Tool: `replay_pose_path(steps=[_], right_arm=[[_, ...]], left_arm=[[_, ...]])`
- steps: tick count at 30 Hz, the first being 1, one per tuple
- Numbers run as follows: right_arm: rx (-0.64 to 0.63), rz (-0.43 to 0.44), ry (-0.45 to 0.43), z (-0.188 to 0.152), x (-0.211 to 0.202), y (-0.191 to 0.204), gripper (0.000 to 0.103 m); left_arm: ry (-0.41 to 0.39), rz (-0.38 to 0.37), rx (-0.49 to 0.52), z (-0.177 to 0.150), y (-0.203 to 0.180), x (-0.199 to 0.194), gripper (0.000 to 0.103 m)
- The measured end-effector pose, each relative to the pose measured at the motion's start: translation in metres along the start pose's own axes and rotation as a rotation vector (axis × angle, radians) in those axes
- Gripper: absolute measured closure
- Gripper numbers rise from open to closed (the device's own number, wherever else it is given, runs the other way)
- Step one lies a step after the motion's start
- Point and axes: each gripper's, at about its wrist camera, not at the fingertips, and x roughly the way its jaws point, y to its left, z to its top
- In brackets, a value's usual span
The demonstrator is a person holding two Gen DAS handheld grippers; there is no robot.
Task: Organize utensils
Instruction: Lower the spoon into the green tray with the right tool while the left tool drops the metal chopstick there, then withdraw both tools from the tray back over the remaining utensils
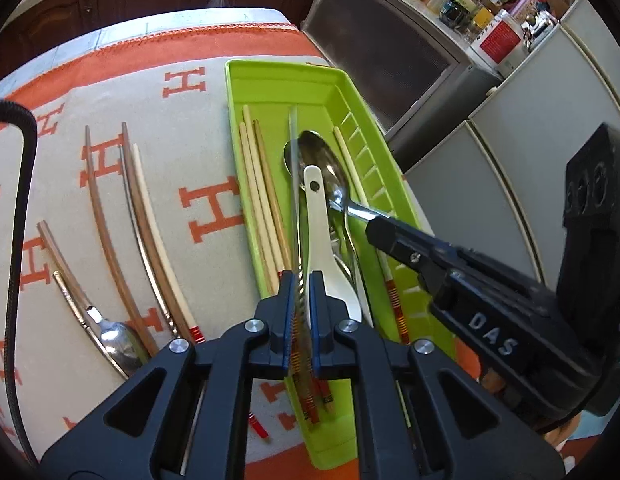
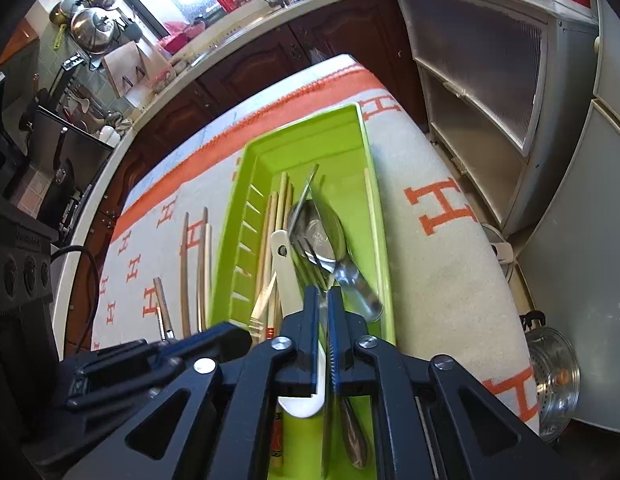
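Chopsticks (image 1: 266, 200), a white ceramic spoon (image 1: 323, 248) and steel spoons already lie in the green tray (image 1: 282, 80) on the worktop, while more chopsticks (image 1: 110, 216) and a spoon (image 1: 118, 338) wait on the cloth beside it. My left hand-held gripper (image 1: 298, 280) is clamped on a thin metal chopstick (image 1: 294, 184) over the tray, and my right hand-held gripper (image 2: 323, 296) seems closed on a steel spoon handle (image 2: 349, 276), though blur hides the contact. Crowding is the risk: both tools meet over one compartment, so releasing carelessly could knock the pile askew.

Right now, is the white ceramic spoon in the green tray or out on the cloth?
In. The white ceramic spoon lies inside the green tray, among chopsticks and a metal spoon.
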Motion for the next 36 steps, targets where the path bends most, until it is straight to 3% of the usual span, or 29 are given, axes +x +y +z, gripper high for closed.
replay_pose_path(steps=[3, 8, 13, 18, 22, 27, 36], right_arm=[[-0.014, -0.001, -0.038, 0.000, -0.009, 0.009, 0.079], [-0.031, 0.015, -0.075, -0.007, -0.028, 0.024, 0.077], [-0.044, 0.018, -0.099, -0.019, -0.046, 0.034, 0.068], [-0.067, 0.011, -0.112, -0.029, -0.059, 0.046, 0.067], [-0.083, 0.012, -0.104, -0.039, -0.066, 0.057, 0.067], [-0.113, 0.027, -0.101, -0.053, -0.073, 0.076, 0.063], [-0.209, 0.027, -0.100, -0.081, -0.082, 0.133, 0.058]], left_arm=[[-0.017, -0.002, 0.016, -0.006, 0.001, -0.008, 0.098], [-0.046, 0.002, 0.048, -0.015, 0.001, -0.024, 0.097], [-0.101, 0.040, 0.053, -0.028, 0.007, -0.043, 0.065], [-0.143, 0.086, 0.027, -0.041, 0.025, -0.061, 0.062], [-0.193, 0.118, -0.007, -0.052, 0.042, -0.080, 0.050], [-0.260, 0.223, 0.002, -0.069, 0.058, -0.104, 0.046], [-0.325, 0.248, -0.016, -0.100, 0.090, -0.136, 0.046]])
